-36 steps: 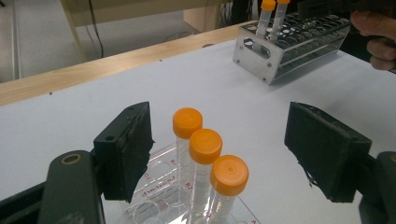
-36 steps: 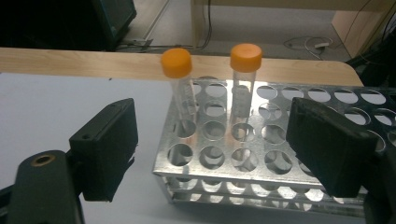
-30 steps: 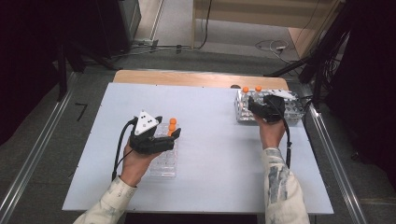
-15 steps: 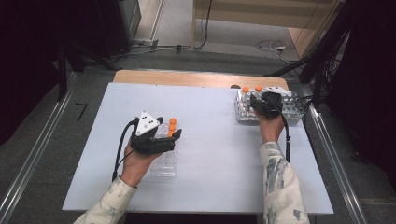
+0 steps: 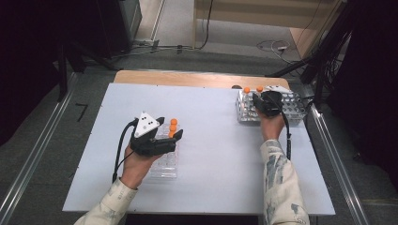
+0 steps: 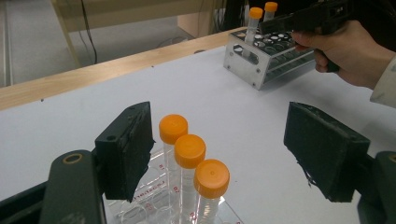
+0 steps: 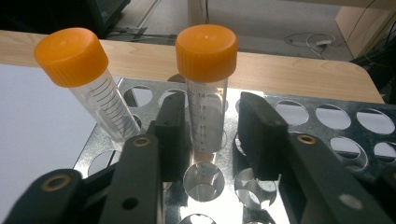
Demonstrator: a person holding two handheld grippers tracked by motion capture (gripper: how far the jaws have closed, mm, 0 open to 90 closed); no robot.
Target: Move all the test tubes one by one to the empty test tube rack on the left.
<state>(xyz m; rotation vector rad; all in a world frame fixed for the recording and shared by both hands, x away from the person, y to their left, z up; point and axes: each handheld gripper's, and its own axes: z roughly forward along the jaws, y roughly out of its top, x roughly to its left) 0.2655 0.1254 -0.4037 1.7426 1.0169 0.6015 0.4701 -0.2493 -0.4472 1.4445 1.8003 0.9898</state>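
On the left of the white table [image 5: 211,140], the left gripper [image 6: 219,154] hovers with its jaws spread wide over a clear plastic rack [image 5: 165,161] holding three orange-capped tubes [image 6: 189,151] in a row; the tubes stand near the left jaw, so the gripper would do well to shift until one cap sits centred between the pads before it closes, and to take the end tube so the neighbours are not knocked. Across the table, the right gripper [image 7: 205,126] works at the metal rack [image 5: 293,105] near the far right corner. A capped tube [image 7: 205,88] stands upright in a hole between its jaws, with a gap on the right side, so the jaws look slightly parted rather than clamped; whether the left pad touches the tube I cannot tell. A second tube [image 7: 91,86] leans in the next hole to the left. To finish this step cleanly, the tube should sit fully in its hole, the jaws open a little more, and the gripper draw straight back without brushing either cap. Compared with a second ago, the right hand has moved slightly farther over the metal rack, while the left hand has barely shifted.
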